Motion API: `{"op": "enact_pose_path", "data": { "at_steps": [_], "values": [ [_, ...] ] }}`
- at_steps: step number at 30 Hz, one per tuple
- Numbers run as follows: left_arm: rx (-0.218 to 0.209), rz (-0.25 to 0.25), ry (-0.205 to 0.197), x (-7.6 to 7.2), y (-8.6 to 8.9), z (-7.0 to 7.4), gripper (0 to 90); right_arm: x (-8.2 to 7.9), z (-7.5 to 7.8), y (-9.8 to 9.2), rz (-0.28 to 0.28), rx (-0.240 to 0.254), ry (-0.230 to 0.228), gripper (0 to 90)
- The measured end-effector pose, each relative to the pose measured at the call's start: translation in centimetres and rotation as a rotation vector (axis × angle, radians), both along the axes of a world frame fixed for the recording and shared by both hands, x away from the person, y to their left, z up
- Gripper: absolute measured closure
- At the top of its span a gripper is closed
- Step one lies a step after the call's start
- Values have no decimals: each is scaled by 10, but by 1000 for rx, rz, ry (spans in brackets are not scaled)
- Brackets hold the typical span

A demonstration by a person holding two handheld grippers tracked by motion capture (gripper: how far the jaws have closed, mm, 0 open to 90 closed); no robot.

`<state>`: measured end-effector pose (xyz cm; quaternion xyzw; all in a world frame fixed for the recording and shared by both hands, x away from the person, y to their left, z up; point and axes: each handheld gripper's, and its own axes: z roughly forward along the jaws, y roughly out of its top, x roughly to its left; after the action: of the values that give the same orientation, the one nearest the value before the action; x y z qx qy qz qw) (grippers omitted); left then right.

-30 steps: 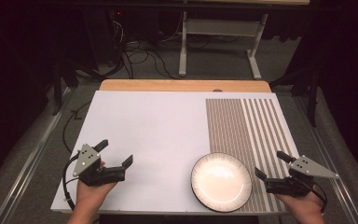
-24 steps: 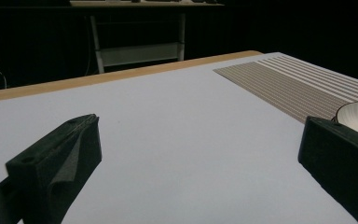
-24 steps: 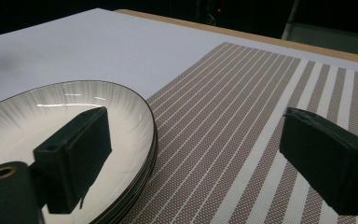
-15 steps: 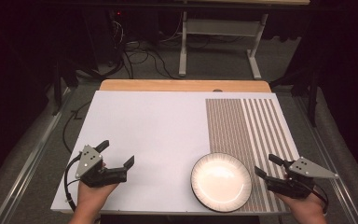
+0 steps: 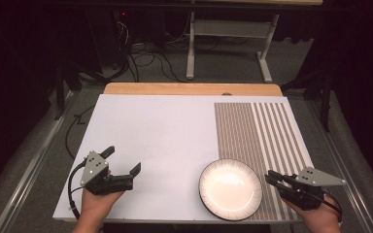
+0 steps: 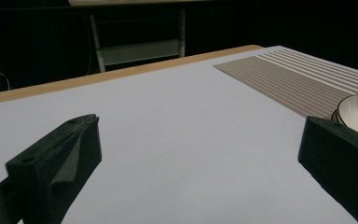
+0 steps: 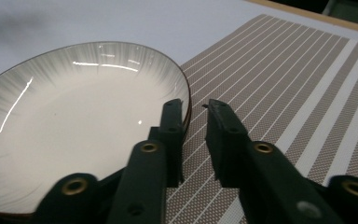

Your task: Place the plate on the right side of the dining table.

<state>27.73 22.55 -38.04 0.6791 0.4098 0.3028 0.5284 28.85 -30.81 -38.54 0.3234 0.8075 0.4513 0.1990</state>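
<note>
- At the worktop's [image 5: 155, 126] front left corner: left tongs [image 5: 124, 158] held in a hand, jaws spread wide with nothing between them. Likely parked there in wait, clear of the work at the other side.
- Along the back edge: a strip of bare wood [image 5: 189, 89] left uncovered by the white sheet.
- Over the right part: a striped mat [image 5: 262, 131], reaching from near the back edge towards the front.
- Near the front edge, on the mat's left border: a pale plate [image 5: 230, 189], right way up and bare, half on the mat and half on the white sheet. Probably put there within easy reach of the right hand.
- At the front right corner: right tongs [image 5: 268, 174], tips just at the plate's right rim. Jaws just drawn together to a thin slit [image 7: 196, 109], one tip over the rim, mat showing through the gap, nothing pinched. Looks like a trial squeeze before a grab at the rim.
- No brand, label or readable writing anywhere.
</note>
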Motion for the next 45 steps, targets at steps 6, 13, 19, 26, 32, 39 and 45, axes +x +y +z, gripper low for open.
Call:
{"op": "enact_pose_path", "data": {
  "at_steps": [6,13,19,26,32,39,45],
  "values": [
    [0,0,1,1,0,0,0,-1,-3,3,59,-34,49,900],
    [-3,2,2,1,0,0,0,0,-5,5,93,-61,93,900],
    [-8,4,3,1,1,0,0,0,-6,8,97,-77,100,900],
    [-6,4,4,1,1,-1,0,-1,-6,9,97,-88,97,900],
    [-6,5,4,1,1,0,0,-1,-6,10,95,-96,94,900],
    [-7,4,4,1,1,0,0,-2,-6,12,96,-117,82,900],
    [-5,5,4,1,1,-1,0,-2,-5,14,97,-128,80,900]
  ]
}}
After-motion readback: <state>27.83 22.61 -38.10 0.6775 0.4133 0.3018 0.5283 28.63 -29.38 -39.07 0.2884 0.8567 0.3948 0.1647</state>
